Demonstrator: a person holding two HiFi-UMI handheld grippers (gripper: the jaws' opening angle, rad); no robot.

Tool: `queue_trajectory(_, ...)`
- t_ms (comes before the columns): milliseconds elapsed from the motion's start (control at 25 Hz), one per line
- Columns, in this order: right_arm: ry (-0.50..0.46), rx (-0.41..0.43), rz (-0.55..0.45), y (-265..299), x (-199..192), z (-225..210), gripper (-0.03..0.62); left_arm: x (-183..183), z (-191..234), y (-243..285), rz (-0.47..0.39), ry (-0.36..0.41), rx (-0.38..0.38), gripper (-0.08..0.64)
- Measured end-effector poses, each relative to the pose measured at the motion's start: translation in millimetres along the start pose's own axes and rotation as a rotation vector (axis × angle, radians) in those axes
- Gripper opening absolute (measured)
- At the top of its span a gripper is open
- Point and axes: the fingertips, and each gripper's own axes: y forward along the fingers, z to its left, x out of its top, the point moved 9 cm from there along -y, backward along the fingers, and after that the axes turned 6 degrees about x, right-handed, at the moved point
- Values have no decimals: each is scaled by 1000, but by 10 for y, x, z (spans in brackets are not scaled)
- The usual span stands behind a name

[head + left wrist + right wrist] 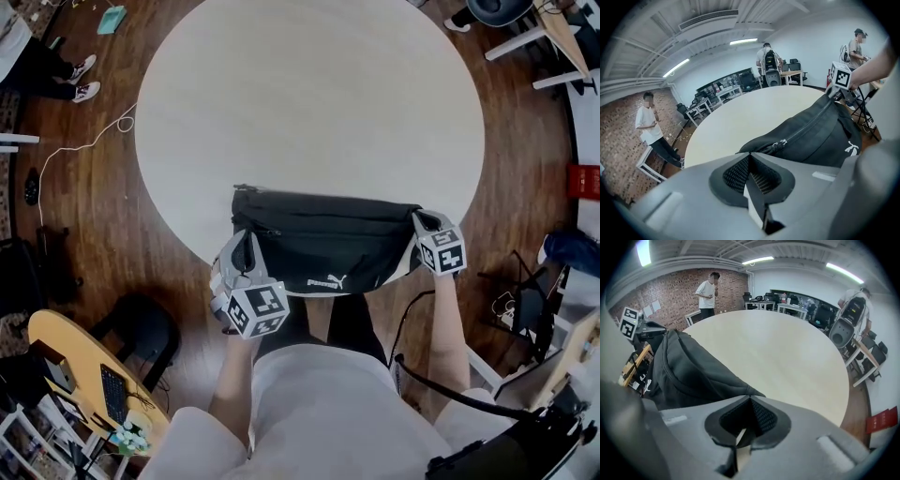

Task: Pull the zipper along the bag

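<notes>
Bag (323,239) on table (309,94) edge, inside hidden; zip pull (780,144) nr left end.

- The black bag (319,239) carries a white "PUMA" wordmark (322,282) with the leaping-cat logo (338,279) just beside it, on the edge nearest me in the head view.
- In my left gripper view the same logo shows white on the bag's side, but its letters are too skewed to read.
- The cube (256,310) on my left tool (246,240) bears black-and-white square markers: coded patterns, no letters or numbers.
- The cube (442,250) on my right tool (419,221) bears markers of the same kind.
- A red box (583,180) stands at the head view's right edge; any print on it is too small to read.
</notes>
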Motion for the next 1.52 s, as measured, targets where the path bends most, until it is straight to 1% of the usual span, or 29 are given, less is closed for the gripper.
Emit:
queue_trajectory(160, -6, -48, 10, 4, -12, 31, -9, -166, 356, 196, 5, -14, 37, 20)
queue_trajectory(240, -16, -82, 18, 5, -4, 55, -9, -226, 519, 344, 1, -4, 43, 20)
queue_trajectory(320, -22, -111, 27, 16, 17, 81, -9, -287, 609, 539, -2, 8, 19, 20)
queue_trajectory(440, -7, -124, 45, 35, 33, 65, -9, -393, 553, 831, 11, 23, -48, 21)
queue_trajectory(520, -4, -122, 55, 47, 37, 58, -9, -460, 494, 905, 18, 22, -74, 21)
queue_trajectory(600, -11, -120, 59, 65, 50, 61, -9, -496, 500, 869, 17, 6, -81, 23)
queue_trajectory(680, -14, -126, 62, 77, 51, 63, -9, -518, 564, 780, 11, -54, -109, 26)
queue_trajectory(800, -15, -142, 70, 114, 54, 69, -9, -542, 733, 598, -8, -222, -177, 37)
queue_trajectory(840, -15, -143, 74, 127, 51, 68, -9, -545, 791, 521, -19, -261, -185, 40)
queue_trajectory(880, -4, -142, 76, 131, 37, 61, -9, -559, 843, 440, -26, -280, -180, 36)
queue_trajectory(920, 21, -146, 69, 118, 18, 47, -9, -594, 892, 363, -26, -284, -167, 17)
queue_trajectory(960, 55, -160, 48, 80, 13, 28, -9, -643, 947, 295, -24, -285, -154, 17)
queue_trajectory(1040, 114, -206, -39, -64, 75, 3, -9, -729, 1073, 183, -31, -305, -138, 17)
queue_trajectory(1120, 131, -252, -151, -301, 194, 50, -9, -790, 1168, 50, -34, -318, -121, 17)
queue_trajectory(1200, 118, -268, -267, -602, 274, 222, -9, -805, 1165, -148, -51, -315, -112, 17)
queue_trajectory(1280, 103, -258, -383, -937, 267, 481, -9, -749, 1049, -391, -94, -314, -120, 17)
queue_trajectory(1360, 102, -229, -500, -1273, 183, 769, -9, -631, 838, -667, -150, -318, -139, 17)
queue_trajectory(1440, 104, -188, -607, -1563, 42, 1059, -9, -487, 559, -970, -224, -330, -160, 17)
queue_trajectory(1520, 90, -144, -687, -1791, -131, 1339, -9, -337, 254, -1294, -302, -333, -176, 17)
